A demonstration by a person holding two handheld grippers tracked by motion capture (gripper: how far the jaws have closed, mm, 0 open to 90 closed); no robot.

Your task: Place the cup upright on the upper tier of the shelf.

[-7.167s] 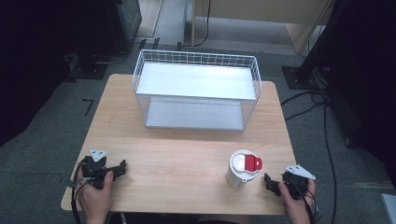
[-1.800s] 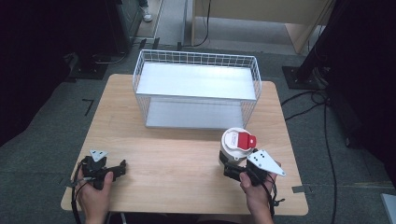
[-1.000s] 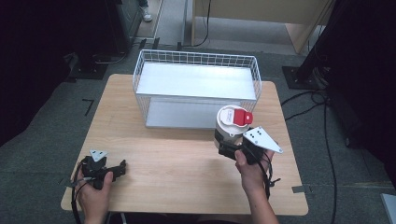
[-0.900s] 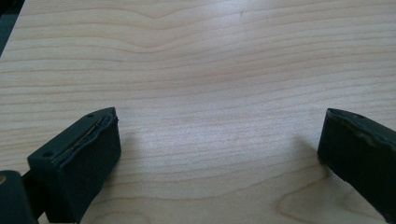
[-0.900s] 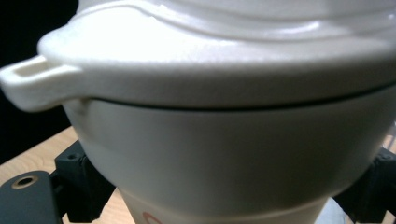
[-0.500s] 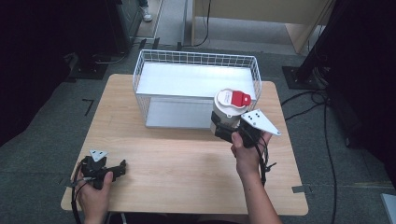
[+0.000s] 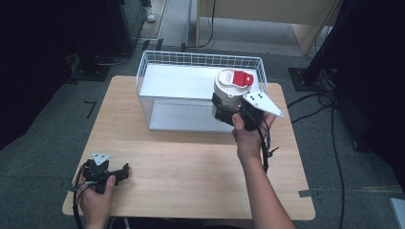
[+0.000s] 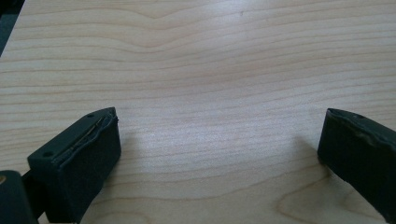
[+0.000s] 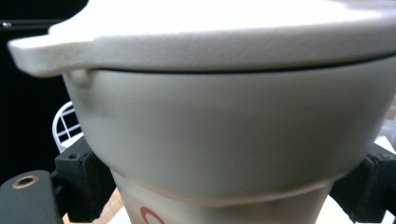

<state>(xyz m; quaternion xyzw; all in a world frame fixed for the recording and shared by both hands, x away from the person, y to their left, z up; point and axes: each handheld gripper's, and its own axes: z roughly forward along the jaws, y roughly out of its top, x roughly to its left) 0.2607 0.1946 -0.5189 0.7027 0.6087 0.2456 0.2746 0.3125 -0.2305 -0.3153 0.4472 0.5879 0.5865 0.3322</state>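
Two grippers were in play, and we take them from the near edge outward. Nearest us, the left gripper (image 7: 106,172) lay low on the wooden table (image 7: 191,181) at its front left corner, jaws spread wide over bare wood with nothing between them; it was well apart from the work. Farther on, the right gripper (image 7: 228,112) was clamped on the lower body of a cream canister (image 7: 230,90) with a white lid and red flip tab (image 7: 242,78), holding it upright in the air over the near right part of the white wire basket (image 7: 165,59). We judged the step in hand to be setting the canister down inside the basket. To do it well, we would carry the canister fully past the basket's near rim, keep it upright, and lower it to the floor before releasing. The obstacle was the near wire wall, close under the jaws and hand. Beyond the table, cables and dark stands were well clear.
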